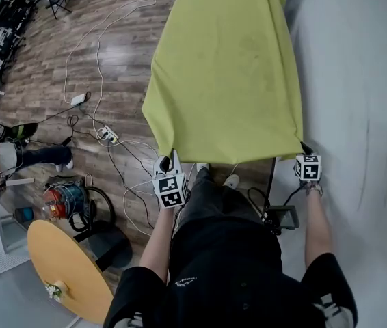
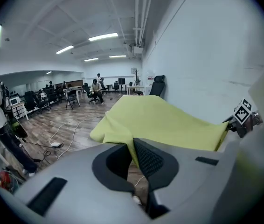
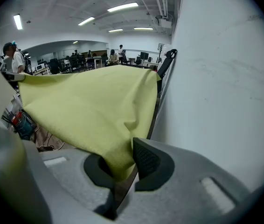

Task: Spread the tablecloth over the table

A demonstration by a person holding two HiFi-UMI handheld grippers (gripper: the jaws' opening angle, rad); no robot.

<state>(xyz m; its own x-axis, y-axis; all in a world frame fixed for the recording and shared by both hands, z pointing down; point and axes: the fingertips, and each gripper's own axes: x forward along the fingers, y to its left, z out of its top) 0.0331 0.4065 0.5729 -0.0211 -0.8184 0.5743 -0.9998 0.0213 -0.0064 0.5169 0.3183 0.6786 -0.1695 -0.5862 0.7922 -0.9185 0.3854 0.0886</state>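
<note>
- Closest to head camera: black shirt of person (image 1: 228,272), bare forearms reaching forward and down.
- Gripping near-left corner of yellow-green tablecloth (image 1: 228,74) with left gripper (image 1: 168,160); jaws closed tight on the fabric, thin edge of cloth against ribbed pad (image 2: 148,160).
- Gripping near-right corner with right gripper (image 1: 305,150); jaws clamped on a bunched fold of cloth beside ribbed pad (image 3: 146,158).
- Near hem drawn fairly taut between both grippers; rest of cloth lying flat over table, reaching to far end at top of head view.
- Left side overhanging, sagging into a soft fold over wood floor (image 1: 111,46).
- Dark table edge (image 3: 154,113) showing along right hem, just beside white wall (image 1: 357,80); very little room on that side.
- Open floor to left, crossed by white cables (image 1: 98,67) and a power strip (image 1: 109,136).
- Farther left and nearer: red cable reel (image 1: 63,200), round orange tabletop (image 1: 67,268), legs of a bystander (image 1: 36,154).
- Black office chair (image 2: 157,84) standing past far end of table, against wall.
- Seated and standing people well back in the room; too small for detail.
</note>
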